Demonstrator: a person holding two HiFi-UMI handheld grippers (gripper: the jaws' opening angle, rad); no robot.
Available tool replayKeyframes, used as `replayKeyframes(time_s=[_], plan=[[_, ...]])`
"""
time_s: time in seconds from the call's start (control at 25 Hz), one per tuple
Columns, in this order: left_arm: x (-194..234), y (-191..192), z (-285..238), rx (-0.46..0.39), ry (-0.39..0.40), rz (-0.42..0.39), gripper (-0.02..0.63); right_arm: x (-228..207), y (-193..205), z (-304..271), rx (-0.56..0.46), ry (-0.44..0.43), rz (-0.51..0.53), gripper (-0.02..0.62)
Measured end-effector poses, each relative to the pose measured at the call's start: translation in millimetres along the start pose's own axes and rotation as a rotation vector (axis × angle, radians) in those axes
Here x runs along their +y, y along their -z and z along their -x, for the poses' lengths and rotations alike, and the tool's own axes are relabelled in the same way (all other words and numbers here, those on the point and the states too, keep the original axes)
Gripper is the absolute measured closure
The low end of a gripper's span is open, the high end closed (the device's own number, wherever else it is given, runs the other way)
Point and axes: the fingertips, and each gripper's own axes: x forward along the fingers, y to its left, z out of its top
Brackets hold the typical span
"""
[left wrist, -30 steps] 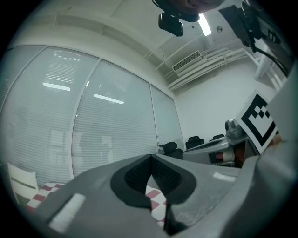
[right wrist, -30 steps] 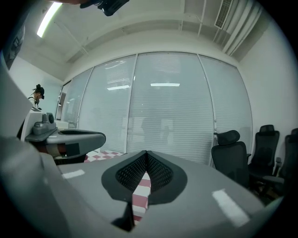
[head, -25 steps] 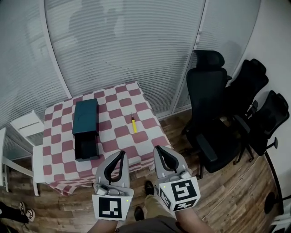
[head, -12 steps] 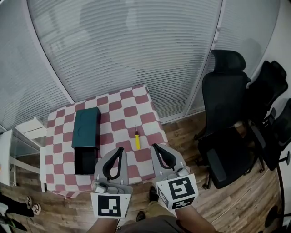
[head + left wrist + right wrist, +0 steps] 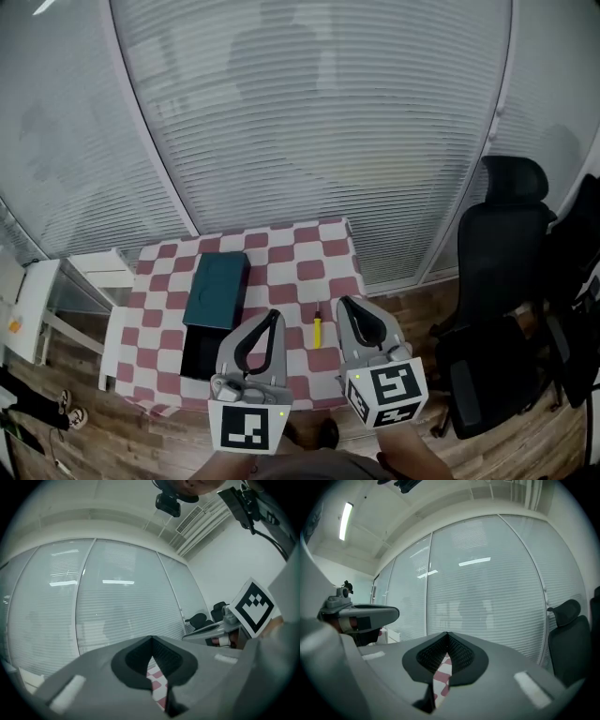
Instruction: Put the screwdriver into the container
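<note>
The left gripper (image 5: 272, 319) and right gripper (image 5: 347, 307) are hovering shut and empty before the tabletop's (image 5: 291, 253) near edge, while the screwdriver (image 5: 317, 330) is lying between them, nearer the right, pointing away, with the container (image 5: 216, 289) lying toward the left edge.

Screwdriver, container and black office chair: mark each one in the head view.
screwdriver (image 5: 317, 330), head view, on its yellow handle.
container (image 5: 217, 289), head view, on its teal top.
black office chair (image 5: 492, 251), head view, on its backrest.
</note>
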Motion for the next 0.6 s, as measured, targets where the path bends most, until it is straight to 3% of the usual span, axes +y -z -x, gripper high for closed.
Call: replayKeyframes(time_s=[0.32, 0.48, 0.6], plan=[[24, 18, -20, 0.006, 0.021, 0.012, 0.606, 5, 13, -34, 0.056, 0.012, 0.018, 0.569], [31, 36, -30, 0.039, 0.078, -0.078, 0.606, 5, 36, -50, 0.115, 0.024, 0.009, 0.569], [31, 57, -33, 0.083, 0.115, -0.079, 0.606, 5, 61, -56, 0.172, 0.039, -0.010, 0.563]])
